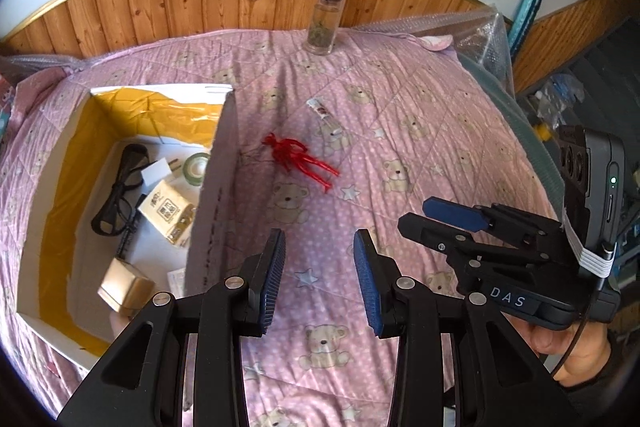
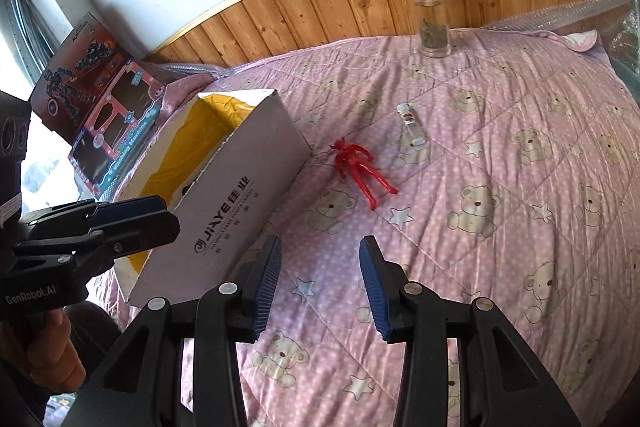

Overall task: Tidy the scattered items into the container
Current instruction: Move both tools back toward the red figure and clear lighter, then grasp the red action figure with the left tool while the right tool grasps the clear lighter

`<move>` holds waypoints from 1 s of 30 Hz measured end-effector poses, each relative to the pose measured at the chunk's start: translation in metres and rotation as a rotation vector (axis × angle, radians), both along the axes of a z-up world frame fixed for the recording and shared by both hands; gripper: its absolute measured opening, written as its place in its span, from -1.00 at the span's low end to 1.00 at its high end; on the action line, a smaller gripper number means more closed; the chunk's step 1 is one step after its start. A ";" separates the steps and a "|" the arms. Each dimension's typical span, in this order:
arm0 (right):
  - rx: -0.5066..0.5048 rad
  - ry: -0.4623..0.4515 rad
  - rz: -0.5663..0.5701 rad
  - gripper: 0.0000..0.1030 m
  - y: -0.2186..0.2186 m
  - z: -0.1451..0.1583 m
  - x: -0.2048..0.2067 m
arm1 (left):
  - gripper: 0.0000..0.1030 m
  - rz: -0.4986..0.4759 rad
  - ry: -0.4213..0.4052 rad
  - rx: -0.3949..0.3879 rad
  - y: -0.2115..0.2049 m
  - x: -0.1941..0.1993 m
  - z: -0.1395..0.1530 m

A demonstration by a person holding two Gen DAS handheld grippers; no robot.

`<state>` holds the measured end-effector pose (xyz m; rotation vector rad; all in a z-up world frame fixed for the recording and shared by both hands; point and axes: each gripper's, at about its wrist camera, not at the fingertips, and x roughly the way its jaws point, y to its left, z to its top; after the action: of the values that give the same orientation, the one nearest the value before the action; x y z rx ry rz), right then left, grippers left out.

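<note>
- Grippers first: our left gripper (image 1: 319, 277) hangs over the quilt just beside the box wall, jaws apart with nothing between them; our right gripper (image 2: 320, 285) is likewise spread and empty, so both are free to pick.
- Our box (image 1: 212, 163), the container, sits on the bed's left side with its top open toward us, which lets either hand drop things in from above.
- Inside it we already see black glasses (image 1: 116, 193), a white plug (image 1: 158, 174), a tape roll (image 1: 197, 166), a tissue pack (image 1: 172, 213) and a tan block (image 1: 125, 287), so we judge the tidying well along.
- Loose on the pink bear quilt (image 1: 420, 147) lie a red string knot (image 1: 298, 159), near the box's side wall, and a small clear tube (image 1: 326, 117) a little beyond it.
- A glass jar (image 1: 325, 15) with a grey lid stands upright at the far edge, by the wooden panelling, well apart from the rest.
- We judge the red knot the natural next pick: it lies nearest both grippers and the box.
</note>
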<state>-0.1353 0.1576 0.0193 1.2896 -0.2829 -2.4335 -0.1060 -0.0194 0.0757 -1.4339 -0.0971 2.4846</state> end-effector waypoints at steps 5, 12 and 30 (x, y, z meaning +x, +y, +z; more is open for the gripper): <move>0.019 -0.009 -0.021 -0.18 0.017 -0.008 -0.019 | -0.26 0.042 -0.044 0.033 0.016 -0.029 -0.017; 0.075 -0.025 -0.013 -0.18 0.025 -0.024 -0.062 | -0.24 0.115 -0.115 0.073 0.025 -0.076 -0.053; 0.250 -0.046 0.095 -0.18 -0.003 -0.099 -0.202 | -0.24 0.265 -0.179 0.075 0.022 -0.153 -0.135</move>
<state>-0.3378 0.1543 -0.0800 1.4283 0.0730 -2.4181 -0.2593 0.0027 -0.0588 -1.7059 -0.4381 2.5148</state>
